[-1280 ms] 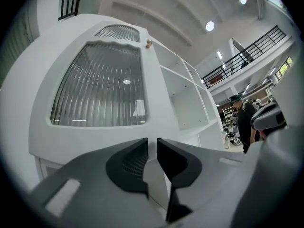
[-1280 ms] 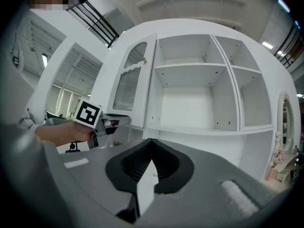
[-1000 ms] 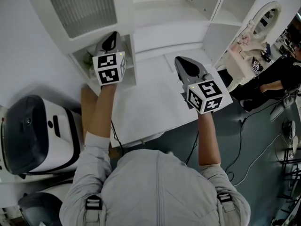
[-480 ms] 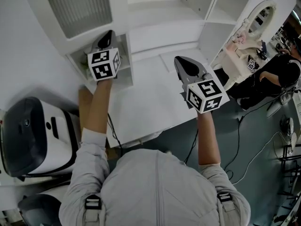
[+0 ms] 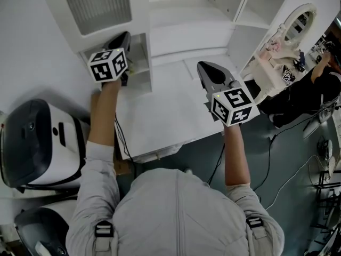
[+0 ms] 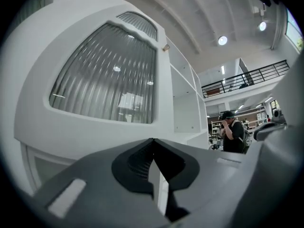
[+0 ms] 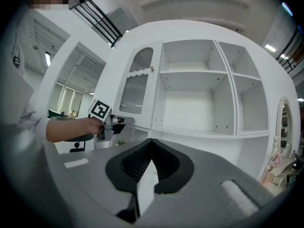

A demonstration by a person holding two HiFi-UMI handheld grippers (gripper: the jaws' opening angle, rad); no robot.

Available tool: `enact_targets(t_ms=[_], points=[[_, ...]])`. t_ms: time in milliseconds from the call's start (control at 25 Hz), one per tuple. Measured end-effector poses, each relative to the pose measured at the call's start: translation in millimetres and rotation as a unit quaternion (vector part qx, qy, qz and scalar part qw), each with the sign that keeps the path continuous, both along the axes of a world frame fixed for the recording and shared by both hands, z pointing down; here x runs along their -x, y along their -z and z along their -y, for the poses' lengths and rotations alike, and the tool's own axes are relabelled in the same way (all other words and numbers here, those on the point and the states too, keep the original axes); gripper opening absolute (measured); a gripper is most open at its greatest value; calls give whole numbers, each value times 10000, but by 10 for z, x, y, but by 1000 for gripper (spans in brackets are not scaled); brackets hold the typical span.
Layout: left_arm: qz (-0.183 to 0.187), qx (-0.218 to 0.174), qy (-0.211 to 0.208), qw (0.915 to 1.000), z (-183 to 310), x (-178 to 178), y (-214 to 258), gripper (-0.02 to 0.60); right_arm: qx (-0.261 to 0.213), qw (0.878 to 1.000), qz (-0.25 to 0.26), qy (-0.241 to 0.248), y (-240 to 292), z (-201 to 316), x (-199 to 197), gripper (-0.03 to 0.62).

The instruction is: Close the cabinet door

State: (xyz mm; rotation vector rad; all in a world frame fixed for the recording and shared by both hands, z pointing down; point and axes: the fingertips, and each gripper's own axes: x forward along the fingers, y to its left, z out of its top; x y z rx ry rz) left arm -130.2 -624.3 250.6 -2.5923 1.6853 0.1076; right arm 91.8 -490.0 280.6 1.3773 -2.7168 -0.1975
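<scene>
The white cabinet door [image 5: 96,7] with a ribbed glass pane stands at the upper left, swung a little out from the cabinet. It fills the left gripper view, where the door [image 6: 104,80] is very close. My left gripper [image 5: 123,39] points at the door's lower edge. Its jaws [image 6: 153,140] meet at the tips, just starting to open, and nothing is between them. In the right gripper view the left gripper [image 7: 124,121] sits just under the door [image 7: 135,89]. My right gripper [image 5: 205,67] hovers over the desk, shut and empty [image 7: 152,140], away from the door.
Open white shelves [image 7: 190,94] lie right of the door above a white desk top [image 5: 160,116]. A black-and-white machine [image 5: 37,148] stands at the left. A vanity with an oval mirror [image 5: 298,20] and a person in dark clothes [image 5: 314,84] are at the right.
My left gripper has shifted left along the door's lower edge and rolled, so its marker cube shows another face. The right gripper has barely moved in the picture.
</scene>
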Motion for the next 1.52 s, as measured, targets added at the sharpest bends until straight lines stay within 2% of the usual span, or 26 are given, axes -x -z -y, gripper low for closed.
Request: enact_targets(t_ms=[280, 480, 880, 1080, 1280, 1520], points=[[397, -166, -276, 9987, -493, -79, -196, 14, 61, 9996, 58, 266, -35, -105, 74, 2], [610, -338, -245, 9973, -975, -70, -273, 15, 28, 9984, 103, 557, -18, -162, 230, 2], [1015, -558, 270, 9929, -1726, 93, -258, 17, -14, 9941, 159, 1074, -8, -273, 566, 2], [1293, -502, 365, 9897, -1925, 38, -357, 17, -147, 9918, 79, 1268, 16, -367, 686, 2], [1192, -546, 319, 9909, -2064, -20, -323, 18, -232, 9907, -29, 1343, 49, -435, 696, 2], [1309, -665, 308, 9887, -2135, -50, -351, 18, -230, 9905, -55, 1355, 27, -507, 698, 2]])
